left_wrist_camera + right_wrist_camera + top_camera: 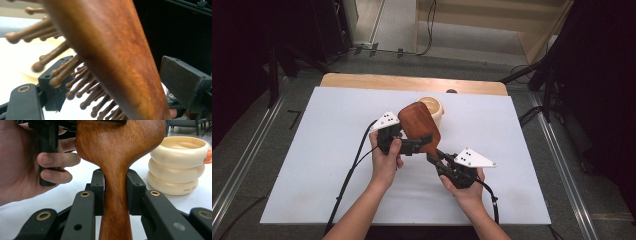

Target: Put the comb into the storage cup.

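Observation:
A brown wooden hairbrush (418,124) is held above the white table sheet (307,150). My right gripper (435,156) is shut on its handle; in the right gripper view the two black jaws (116,192) press the narrow neck of the hairbrush (117,145) from both sides. My left gripper (424,140) reaches across the brush head from the left. In the left gripper view the hairbrush (112,50) runs between that gripper's jaws (117,82), bristles toward one jaw, and a gap shows at the other pad (182,80), so it stands open.
A cream ribbed cup (434,108) stands just behind the brush, also seen as the cream ribbed cup (177,167) at the right of the right gripper view. The wooden table edge (412,82) lies beyond the sheet. Dark stands and cables surround the table.

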`<action>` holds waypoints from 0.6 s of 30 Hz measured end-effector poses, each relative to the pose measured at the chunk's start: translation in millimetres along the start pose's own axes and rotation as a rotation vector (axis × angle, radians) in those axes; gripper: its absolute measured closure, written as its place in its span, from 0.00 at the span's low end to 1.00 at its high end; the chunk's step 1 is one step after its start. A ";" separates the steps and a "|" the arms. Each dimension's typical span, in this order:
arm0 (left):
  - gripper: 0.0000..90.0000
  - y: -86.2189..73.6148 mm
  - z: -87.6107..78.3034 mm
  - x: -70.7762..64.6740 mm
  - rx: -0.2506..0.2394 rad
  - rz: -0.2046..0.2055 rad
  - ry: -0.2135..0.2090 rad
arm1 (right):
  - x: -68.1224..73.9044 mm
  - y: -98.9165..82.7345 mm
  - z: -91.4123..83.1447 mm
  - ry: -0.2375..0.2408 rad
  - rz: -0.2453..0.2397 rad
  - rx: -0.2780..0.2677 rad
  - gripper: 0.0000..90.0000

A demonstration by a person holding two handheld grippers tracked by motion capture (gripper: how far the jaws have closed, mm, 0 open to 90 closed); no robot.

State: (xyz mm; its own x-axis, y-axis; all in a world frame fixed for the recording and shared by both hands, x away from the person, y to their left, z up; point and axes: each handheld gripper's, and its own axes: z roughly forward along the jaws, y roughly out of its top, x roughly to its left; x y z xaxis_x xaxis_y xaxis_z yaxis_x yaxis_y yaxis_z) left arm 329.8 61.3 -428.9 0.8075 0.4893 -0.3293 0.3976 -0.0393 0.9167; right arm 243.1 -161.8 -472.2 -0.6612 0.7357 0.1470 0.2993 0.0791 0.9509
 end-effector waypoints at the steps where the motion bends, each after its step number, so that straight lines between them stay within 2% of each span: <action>1: 0.15 0.0 -0.1 -0.2 -0.001 -0.002 -0.007 | 0.1 0.0 0.2 0.002 0.001 0.000 0.78; 3: 0.20 0.2 0.4 -0.6 0.003 -0.012 0.001 | 0.2 -0.2 0.5 0.001 0.005 0.001 0.78; 7: 0.28 0.3 1.6 0.0 0.004 -0.038 -0.008 | 0.4 -0.5 1.2 0.002 0.014 -0.004 0.78; 10: 0.31 0.2 2.5 1.7 0.006 -0.067 -0.041 | 0.9 -0.9 1.7 0.008 0.013 -0.009 0.78; 13: 0.35 0.1 2.8 2.1 0.005 -0.076 -0.055 | 1.2 -0.5 2.0 0.012 0.014 -0.015 0.78; 18: 0.45 -0.1 2.7 4.6 0.018 -0.108 -0.100 | 0.8 -1.4 2.9 0.009 0.015 -0.012 0.78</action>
State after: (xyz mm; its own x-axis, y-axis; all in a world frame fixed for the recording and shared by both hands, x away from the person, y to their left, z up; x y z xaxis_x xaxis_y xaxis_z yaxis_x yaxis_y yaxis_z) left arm 334.7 61.2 -431.1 0.7985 0.4023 -0.4479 0.4917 -0.0065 0.8707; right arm 244.1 -159.4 -474.2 -0.6625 0.7309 0.1638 0.3010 0.0595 0.9518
